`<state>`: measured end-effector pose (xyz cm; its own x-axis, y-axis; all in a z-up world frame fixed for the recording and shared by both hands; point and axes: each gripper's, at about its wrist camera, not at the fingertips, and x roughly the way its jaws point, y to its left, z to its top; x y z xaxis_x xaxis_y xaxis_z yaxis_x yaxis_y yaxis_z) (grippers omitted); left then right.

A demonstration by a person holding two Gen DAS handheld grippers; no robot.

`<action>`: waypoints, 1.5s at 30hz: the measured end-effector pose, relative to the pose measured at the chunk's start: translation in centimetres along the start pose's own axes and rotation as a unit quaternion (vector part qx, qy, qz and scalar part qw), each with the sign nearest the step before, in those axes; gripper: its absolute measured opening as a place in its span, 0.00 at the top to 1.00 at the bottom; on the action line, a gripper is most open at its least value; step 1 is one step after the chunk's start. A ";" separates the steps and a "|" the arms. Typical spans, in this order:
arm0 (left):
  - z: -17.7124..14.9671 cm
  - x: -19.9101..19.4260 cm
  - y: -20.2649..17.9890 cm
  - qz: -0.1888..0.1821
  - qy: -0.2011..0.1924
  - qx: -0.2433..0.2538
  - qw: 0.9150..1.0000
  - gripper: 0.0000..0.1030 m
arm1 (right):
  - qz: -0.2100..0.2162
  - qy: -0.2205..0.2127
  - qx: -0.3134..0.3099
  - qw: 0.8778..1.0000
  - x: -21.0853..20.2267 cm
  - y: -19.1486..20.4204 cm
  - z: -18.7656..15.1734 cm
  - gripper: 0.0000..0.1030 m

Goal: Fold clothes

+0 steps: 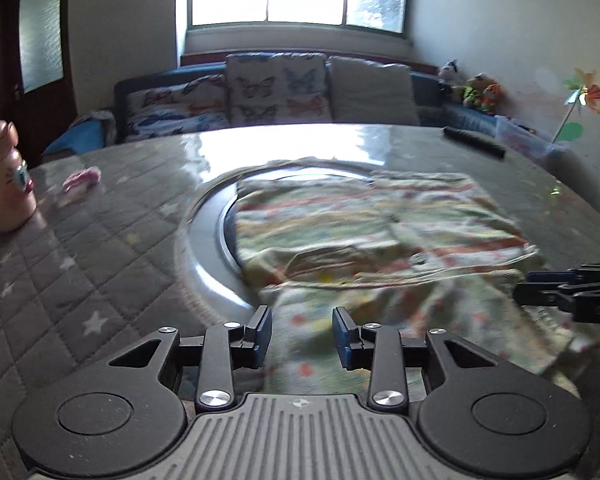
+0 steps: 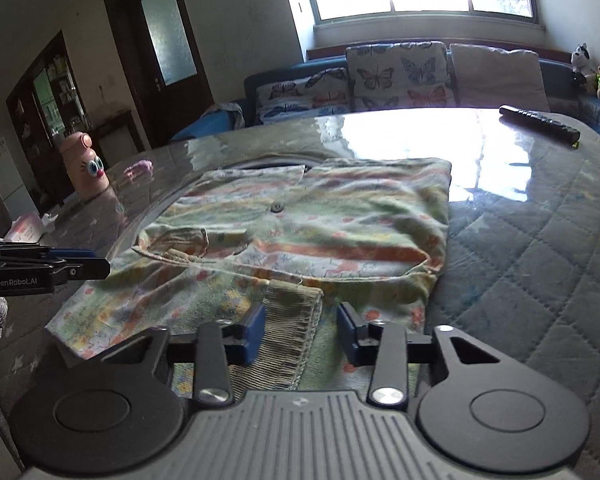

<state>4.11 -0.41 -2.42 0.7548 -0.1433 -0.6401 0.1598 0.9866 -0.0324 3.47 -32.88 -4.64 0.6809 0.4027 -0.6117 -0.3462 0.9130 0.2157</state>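
Pale green cotton printed with orange and pink stripes and little flowers, the small button-front garment (image 2: 300,220) lies on the glossy quilted grey table cover (image 2: 540,248), partly over the round inset at the table's middle, and it already looks partly folded: a flat upper layer with its dark button (image 2: 276,207) showing rests on a looser lower part that spreads toward you. Your right gripper (image 2: 300,324) stands with its blue-padded fingers spread, and a ribbed beige cuff (image 2: 292,320) lies between them, unpinched as far as the right wrist view shows. Your left gripper (image 1: 302,332) is spread too, low over the near left part of the cloth, with nothing between its pads; the blur in its view keeps me from saying whether it touches the fabric. I judge you are mid-fold, either about to take hold of the near edge or just letting go of it; the scene fits both. If another fold is due, it calls for a firm pinch on both near corners at even height, so the loose lower layer carries over without dragging the flat layer askew on the slick cover. The pink face-painted bottle (image 2: 86,166) and the black remote control (image 2: 540,124) stand well apart from the cloth.
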 end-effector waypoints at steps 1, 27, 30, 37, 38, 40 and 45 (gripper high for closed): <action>-0.1 0.2 0.2 -0.003 0.002 0.000 1.000 0.65 | -0.001 0.003 -0.002 1.000 0.2 0.1 0.0 0.75; 1.5 -0.2 0.7 -0.020 -0.030 -0.005 0.999 0.95 | 0.001 -0.023 -0.062 0.998 0.4 3.0 2.8 0.84; 1.5 1.3 -0.6 -0.038 -0.011 0.016 0.999 0.95 | 0.020 -0.011 -0.076 0.997 1.9 3.9 3.0 0.83; 0.7 3.6 -1.2 -0.029 0.009 0.045 0.999 0.93 | 0.024 0.006 -0.097 0.995 3.3 4.5 2.2 0.77; 0.7 3.6 -1.0 -0.029 0.009 0.042 0.999 0.93 | 0.023 0.006 -0.095 0.995 3.1 4.4 2.1 0.76; 0.7 3.6 -0.8 -0.030 0.008 0.041 0.999 0.93 | 0.013 0.011 -0.094 0.995 2.2 3.8 1.5 0.76; 0.6 3.2 -1.0 -0.020 0.005 0.042 0.999 0.92 | 0.000 0.014 -0.092 0.996 -0.3 2.9 0.0 0.75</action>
<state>6.77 -1.93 -3.95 0.7405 -0.1820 -0.6470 0.2436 0.9699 0.0060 2.24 -30.32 -3.81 0.6633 0.3993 -0.6330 -0.4614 0.8841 0.0742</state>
